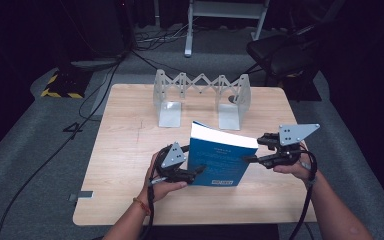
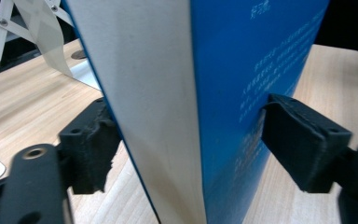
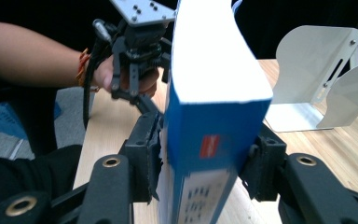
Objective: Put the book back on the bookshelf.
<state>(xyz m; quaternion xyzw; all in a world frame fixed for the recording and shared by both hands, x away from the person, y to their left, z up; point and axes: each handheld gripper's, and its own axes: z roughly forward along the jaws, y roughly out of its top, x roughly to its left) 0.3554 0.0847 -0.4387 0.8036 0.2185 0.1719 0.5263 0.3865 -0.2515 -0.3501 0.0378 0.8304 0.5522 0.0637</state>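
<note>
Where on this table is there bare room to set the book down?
Bare wood lies left of the left gripper toward the table's left edge, and along the near edge. Crowded: the middle, where both grippers clamp the blue book, right gripper included, and the back by the white rack.

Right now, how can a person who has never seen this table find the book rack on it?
Look at the wooden table, at its far edge. Behind the blue book held upright by both grippers stands the rack. It is pale metal, with two end plates joined by a zigzag lattice.

A white expanding book rack (image 1: 202, 97) stands on the table (image 1: 125, 150).
</note>
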